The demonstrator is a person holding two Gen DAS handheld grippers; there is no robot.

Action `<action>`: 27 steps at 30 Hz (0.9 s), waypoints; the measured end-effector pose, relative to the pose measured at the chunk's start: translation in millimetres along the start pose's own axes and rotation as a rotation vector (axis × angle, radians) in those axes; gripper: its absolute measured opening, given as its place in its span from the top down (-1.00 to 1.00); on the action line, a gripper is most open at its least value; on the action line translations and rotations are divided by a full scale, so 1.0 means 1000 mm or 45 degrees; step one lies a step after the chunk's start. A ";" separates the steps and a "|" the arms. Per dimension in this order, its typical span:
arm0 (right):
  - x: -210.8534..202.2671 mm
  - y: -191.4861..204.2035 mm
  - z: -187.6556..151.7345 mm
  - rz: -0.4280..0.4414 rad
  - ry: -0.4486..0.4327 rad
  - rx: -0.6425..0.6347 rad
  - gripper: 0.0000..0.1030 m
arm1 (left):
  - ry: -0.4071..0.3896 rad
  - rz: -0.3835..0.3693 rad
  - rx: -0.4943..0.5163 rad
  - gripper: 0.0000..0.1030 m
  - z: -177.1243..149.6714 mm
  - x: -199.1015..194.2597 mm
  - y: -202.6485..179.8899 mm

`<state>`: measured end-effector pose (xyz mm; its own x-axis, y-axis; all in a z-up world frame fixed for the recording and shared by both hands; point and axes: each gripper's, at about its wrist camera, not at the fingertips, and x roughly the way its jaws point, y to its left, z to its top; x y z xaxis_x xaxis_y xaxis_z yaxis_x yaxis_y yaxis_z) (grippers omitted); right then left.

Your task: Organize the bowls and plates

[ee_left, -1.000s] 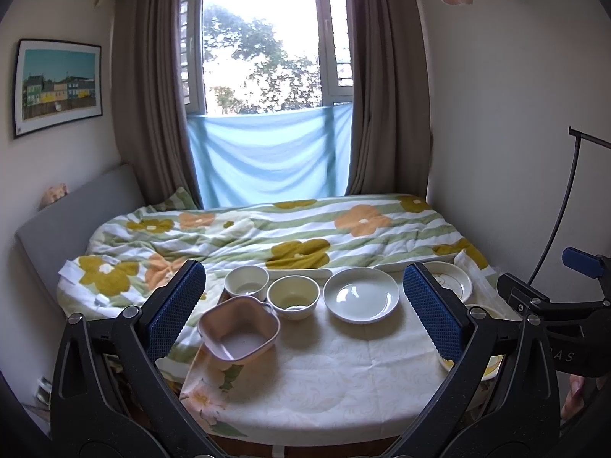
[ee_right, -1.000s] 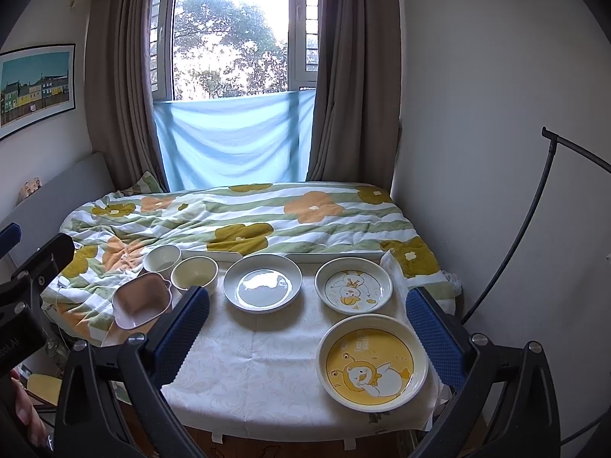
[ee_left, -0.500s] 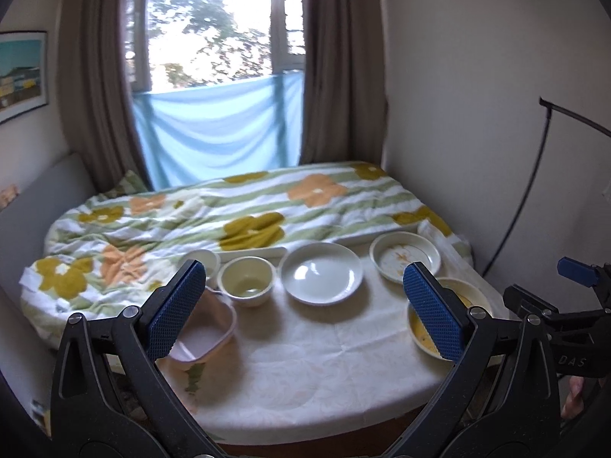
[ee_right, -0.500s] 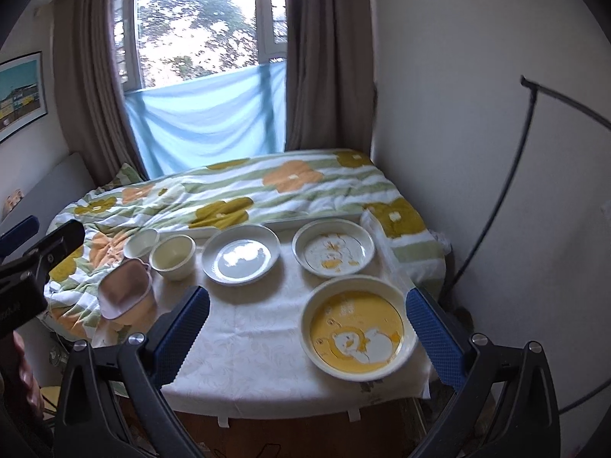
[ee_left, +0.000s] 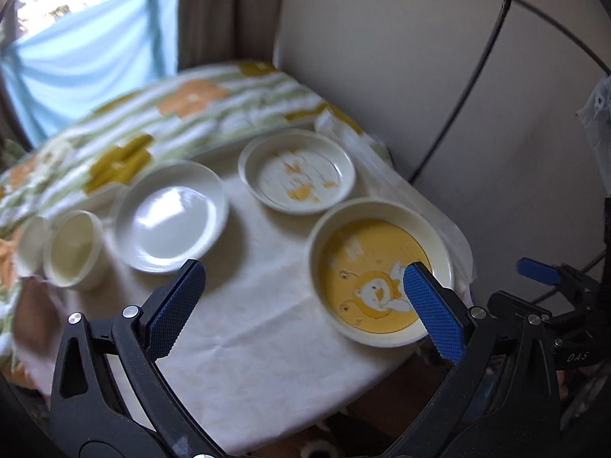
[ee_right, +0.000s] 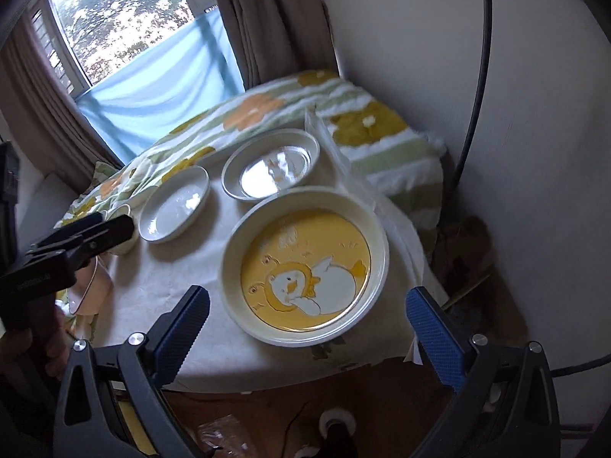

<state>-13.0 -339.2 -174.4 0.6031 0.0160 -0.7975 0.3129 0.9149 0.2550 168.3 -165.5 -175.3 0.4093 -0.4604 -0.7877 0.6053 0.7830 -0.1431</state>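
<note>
A large yellow duck plate (ee_right: 305,263) lies at the table's near right corner; it also shows in the left wrist view (ee_left: 378,271). Behind it lies a smaller duck plate (ee_right: 272,168) (ee_left: 298,171). A plain white plate (ee_left: 170,215) (ee_right: 173,204) lies to the left, then a cream bowl (ee_left: 74,250) and a white bowl (ee_left: 28,242). My right gripper (ee_right: 305,301) is open and empty, its jaws wide on either side of the large duck plate, above it. My left gripper (ee_left: 301,282) is open and empty above the table's middle.
A white cloth covers the table (ee_left: 248,343). A flowered quilt on a bed (ee_left: 160,122) lies behind it. A wall (ee_left: 420,57) and a black curved cable (ee_right: 473,76) stand at the right. A pink container (ee_right: 89,286) shows partly behind the left gripper's body (ee_right: 65,252).
Both grippers have moved forward, down and to the right, toward the large duck plate. The dishes have not moved. Both grippers stay open.
</note>
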 end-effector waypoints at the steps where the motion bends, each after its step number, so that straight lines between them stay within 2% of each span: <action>1: 0.009 -0.008 0.000 0.017 0.025 0.023 -0.98 | 0.042 -0.019 -0.002 -1.00 0.000 0.016 0.001; 3: 0.028 -0.023 0.001 0.032 0.075 0.061 -0.89 | 0.121 -0.059 -0.007 -0.92 0.000 0.049 0.000; 4: 0.037 -0.030 0.001 0.051 0.094 0.082 -0.77 | 0.158 -0.074 -0.006 -0.88 -0.001 0.064 0.001; 6: 0.056 -0.043 0.002 0.075 0.137 0.124 -0.56 | 0.229 -0.080 0.005 -0.60 -0.003 0.093 0.001; 8: 0.070 -0.056 0.003 0.096 0.157 0.167 -0.35 | 0.305 -0.096 0.009 -0.41 -0.005 0.117 0.002; 11: 0.084 -0.067 0.006 0.114 0.172 0.196 -0.15 | 0.374 -0.130 0.001 -0.25 -0.009 0.139 0.003; 13: 0.091 -0.071 0.007 0.117 0.186 0.209 -0.01 | 0.398 -0.139 0.010 -0.16 -0.011 0.147 0.002; 15: 0.098 -0.077 0.008 0.130 0.199 0.228 0.17 | 0.415 -0.143 0.017 0.02 -0.011 0.154 0.004; 16: 0.101 -0.079 0.009 0.135 0.203 0.236 0.31 | 0.421 -0.151 0.014 0.07 -0.012 0.156 0.004; 18: 0.105 -0.081 0.011 0.153 0.211 0.236 0.38 | 0.432 -0.160 0.003 0.40 -0.012 0.157 0.007; 20: 0.108 -0.080 0.013 0.159 0.214 0.219 0.54 | 0.442 -0.169 -0.023 0.49 -0.012 0.160 0.009; 21: 0.110 -0.080 0.014 0.156 0.215 0.214 0.54 | 0.449 -0.171 -0.029 0.57 -0.013 0.163 0.010; 27: 0.114 -0.085 0.017 0.161 0.224 0.220 0.66 | 0.459 -0.162 0.009 0.63 -0.010 0.171 0.010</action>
<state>41.8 -422.5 -278.0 0.5136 0.2095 -0.8320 0.3728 0.8190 0.4363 237.5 -232.6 -317.4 0.0653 -0.3761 -0.9243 0.6411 0.7256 -0.2500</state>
